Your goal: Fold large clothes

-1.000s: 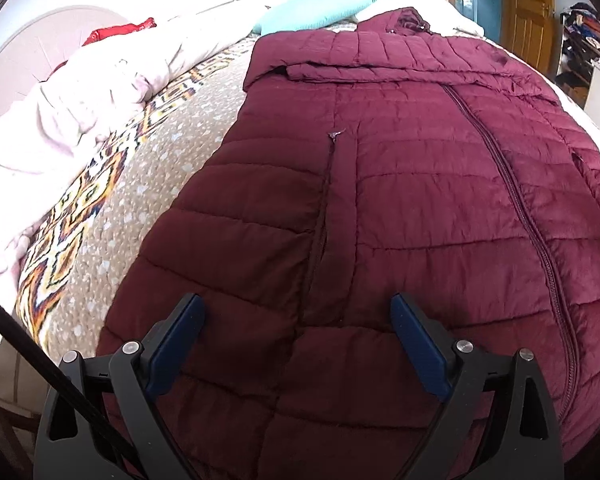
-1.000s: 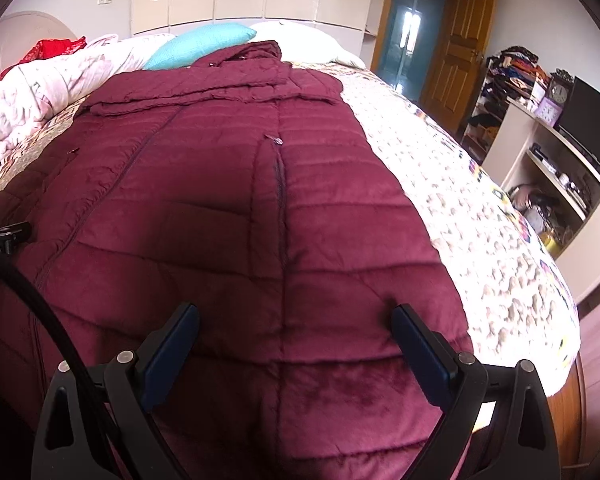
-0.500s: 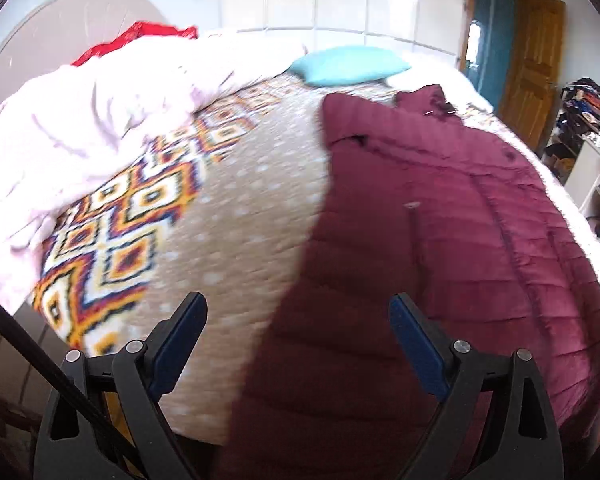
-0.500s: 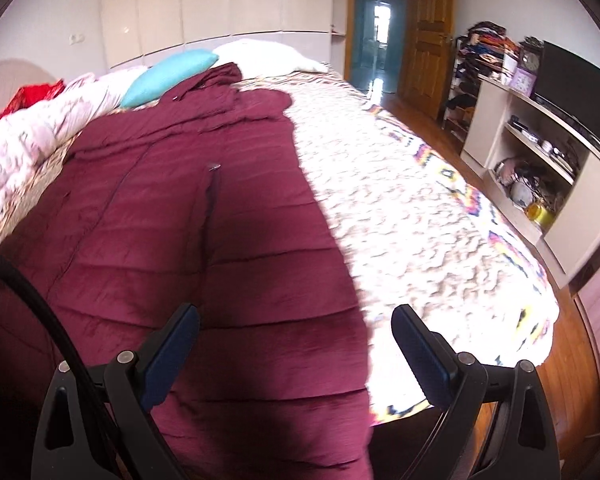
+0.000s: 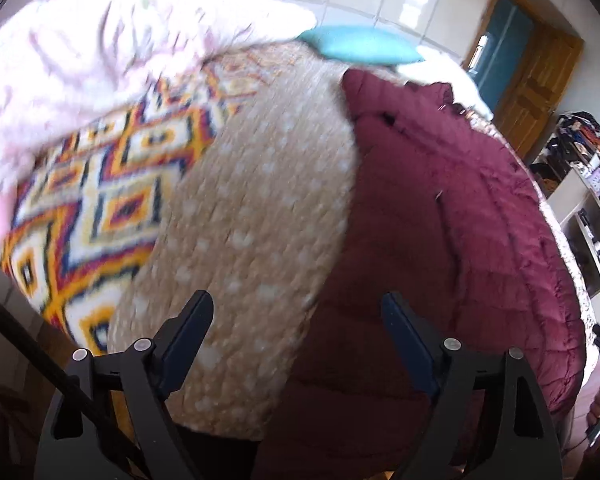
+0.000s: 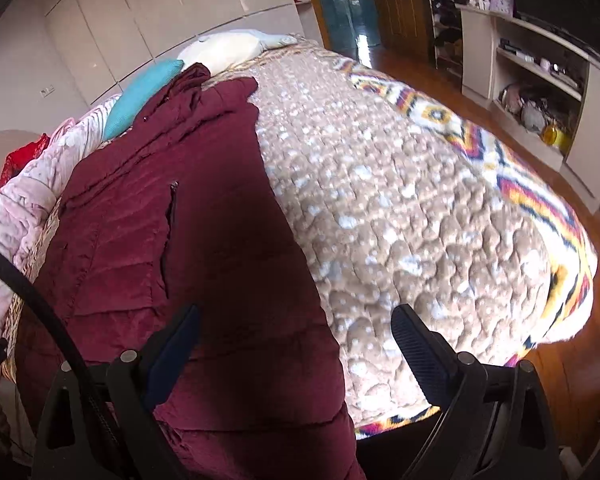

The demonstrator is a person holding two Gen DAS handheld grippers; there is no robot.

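A: Where are we with the folding?

B: Barely begun, as far as we can judge. The maroon puffer coat point(image 6: 204, 240) lies spread flat along the bed point(image 6: 400, 208), front side up, its collar end bunched near the teal pillow point(image 6: 140, 98). We see no sleeve or side turned over yet, so every fold is left to do

A: And our grippers?

B: The left gripper point(image 5: 296, 320) hangs over the coat's left edge, where maroon meets the tan bedspread. Its jaws are wide but closing, with nothing between them; they hang above the cloth, not pressing on it. The right gripper point(image 6: 296, 328) straddles the coat's right edge, jaws spread wide and empty

A: What has changed from a second ago?

B: Back then both of us looked straight down on the middle of the coat, maroon filling each view. Since then we have swung outward, left hand to the left edge, right hand to the right edge, so bedspread fills half of each picture. The pink quilt point(image 5: 84, 52) looms large in the left view, and the shelves point(image 6: 536, 80) and wooden floor show plainly on the right

A: The coat itself?

B: It seems not to have moved; only we have
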